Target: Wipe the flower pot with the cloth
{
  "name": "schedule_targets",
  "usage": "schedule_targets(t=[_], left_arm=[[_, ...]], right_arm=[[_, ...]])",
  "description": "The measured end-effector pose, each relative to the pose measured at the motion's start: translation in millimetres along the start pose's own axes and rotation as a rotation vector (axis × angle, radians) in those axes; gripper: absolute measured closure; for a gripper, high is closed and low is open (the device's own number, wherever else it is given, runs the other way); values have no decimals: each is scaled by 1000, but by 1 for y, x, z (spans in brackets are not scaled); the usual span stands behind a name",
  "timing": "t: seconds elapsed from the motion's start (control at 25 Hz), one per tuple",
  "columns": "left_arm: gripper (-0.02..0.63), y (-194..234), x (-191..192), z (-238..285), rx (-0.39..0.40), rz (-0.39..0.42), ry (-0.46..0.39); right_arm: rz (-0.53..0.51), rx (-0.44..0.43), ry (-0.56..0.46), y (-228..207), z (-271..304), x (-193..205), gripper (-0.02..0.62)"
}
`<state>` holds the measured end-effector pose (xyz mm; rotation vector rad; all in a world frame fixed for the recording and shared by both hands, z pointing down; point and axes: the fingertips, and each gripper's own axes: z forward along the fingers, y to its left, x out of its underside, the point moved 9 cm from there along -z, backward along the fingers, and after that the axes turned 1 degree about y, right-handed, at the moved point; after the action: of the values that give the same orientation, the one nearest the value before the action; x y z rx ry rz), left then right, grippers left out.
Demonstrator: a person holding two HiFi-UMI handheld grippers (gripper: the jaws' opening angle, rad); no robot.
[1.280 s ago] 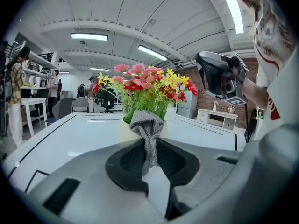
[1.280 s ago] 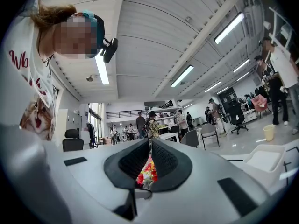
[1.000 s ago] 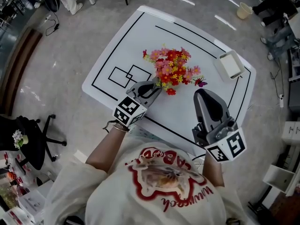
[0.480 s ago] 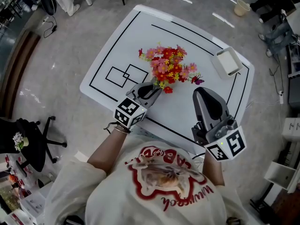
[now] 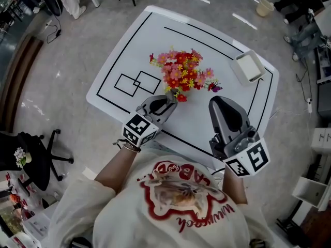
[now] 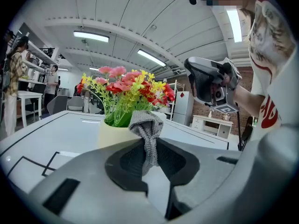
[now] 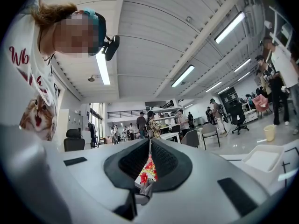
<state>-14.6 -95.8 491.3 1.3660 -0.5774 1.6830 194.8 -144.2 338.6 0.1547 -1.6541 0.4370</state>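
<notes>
Left gripper view shows my left claw [image 6: 148,146] pinching the grey cloth [image 6: 147,127], close in front of the pale yellow flower pot [image 6: 111,135] at centre left. My right claw [image 7: 149,146] is pressed together and empty, so nothing steadies the pot. If I push too hard, I think it may slide or tip, or the cloth may catch the flowers [image 6: 122,85]. The table [image 5: 129,40] has open room around the pot, and the tray [image 5: 249,66] at upper right is well apart.
</notes>
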Motion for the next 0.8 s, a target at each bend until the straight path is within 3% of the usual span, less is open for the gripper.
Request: schedule_targets(t=[0.24,0.52,0.8], left_arm=[[558,-15,-19,-21,-12,22,-82],[558,-28,-69,-53,-31,64,-209],[558,-37,-113,-51,-40,64,-299]], right_arm=[[-5,-10,-5,-1,-1,0,578],[-21,-22,-17,0,1,-2,578],[-60,-40,-22,4,9,-11,578]])
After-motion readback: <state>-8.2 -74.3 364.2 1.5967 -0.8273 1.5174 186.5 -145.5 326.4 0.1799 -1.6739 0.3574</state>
